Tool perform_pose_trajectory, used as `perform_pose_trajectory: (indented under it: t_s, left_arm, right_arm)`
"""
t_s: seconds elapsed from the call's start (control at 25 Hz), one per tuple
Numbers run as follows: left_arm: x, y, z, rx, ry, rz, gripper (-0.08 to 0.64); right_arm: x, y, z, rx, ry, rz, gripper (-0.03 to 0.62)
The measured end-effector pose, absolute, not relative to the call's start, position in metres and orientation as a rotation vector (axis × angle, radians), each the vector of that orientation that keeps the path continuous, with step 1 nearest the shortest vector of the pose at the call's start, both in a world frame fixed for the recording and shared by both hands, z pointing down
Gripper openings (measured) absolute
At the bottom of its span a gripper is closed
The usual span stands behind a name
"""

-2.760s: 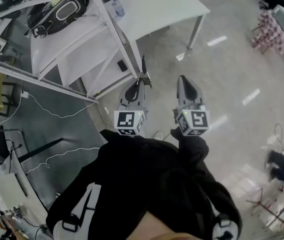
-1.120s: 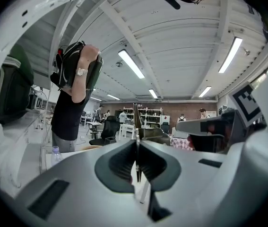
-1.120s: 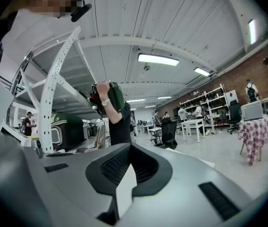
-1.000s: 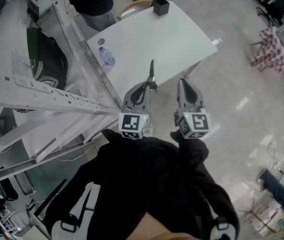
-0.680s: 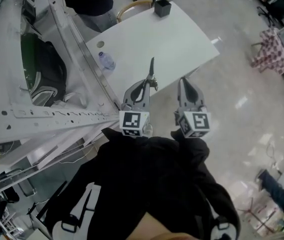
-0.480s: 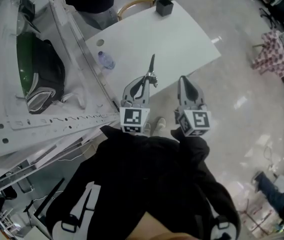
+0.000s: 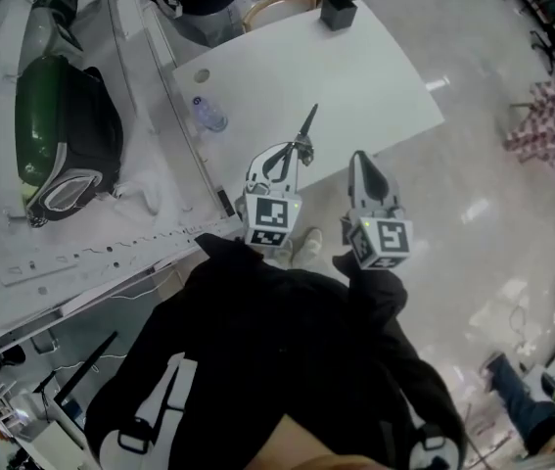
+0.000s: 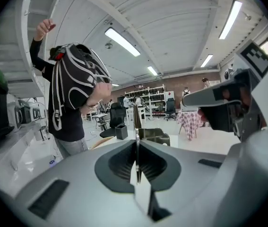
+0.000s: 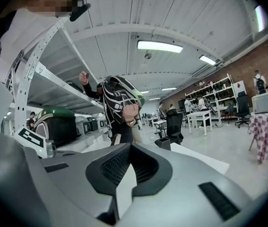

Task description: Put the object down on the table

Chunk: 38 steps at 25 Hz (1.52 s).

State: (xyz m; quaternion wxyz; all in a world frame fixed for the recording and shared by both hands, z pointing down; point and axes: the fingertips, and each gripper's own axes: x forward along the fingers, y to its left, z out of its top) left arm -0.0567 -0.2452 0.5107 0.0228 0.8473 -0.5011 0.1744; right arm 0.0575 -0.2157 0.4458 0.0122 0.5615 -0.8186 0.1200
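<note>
A thin dark blade-like object [image 7: 307, 128] sticks forward out of my left gripper [image 7: 297, 151], whose jaws are shut on it. Its tip hangs over the near part of the white table [image 7: 375, 62]. In the left gripper view the object [image 8: 136, 126] stands as a narrow upright strip pinched between the closed jaws of the left gripper [image 8: 136, 144]. My right gripper [image 7: 357, 158] is level beside it, over the floor just short of the table edge. Its jaws meet in the right gripper view [image 9: 129, 144] with nothing between them.
A black box [image 7: 339, 10] stands at the table's far end and a water bottle [image 7: 208, 116] near its left edge. A white rack [image 7: 150, 194] with a green and black case [image 7: 62, 130] fills the left. A person [image 8: 74, 103] with a backpack stands behind the table.
Both grippers have come forward and lower toward the table. The held object now leans to the right and its tip reaches over the tabletop. The rack on the left has slid closer.
</note>
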Motion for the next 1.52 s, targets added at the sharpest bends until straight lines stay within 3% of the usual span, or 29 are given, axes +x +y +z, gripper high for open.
perform_pose_trajectory:
  t_s: [1.52]
  left_arm:
    - [-0.009, -0.375, 0.706, 2.611, -1.276, 1.742, 0.003]
  right_arm:
    - [0.103, -0.252, 0.524, 1.682, -2.47, 0.549, 0.002]
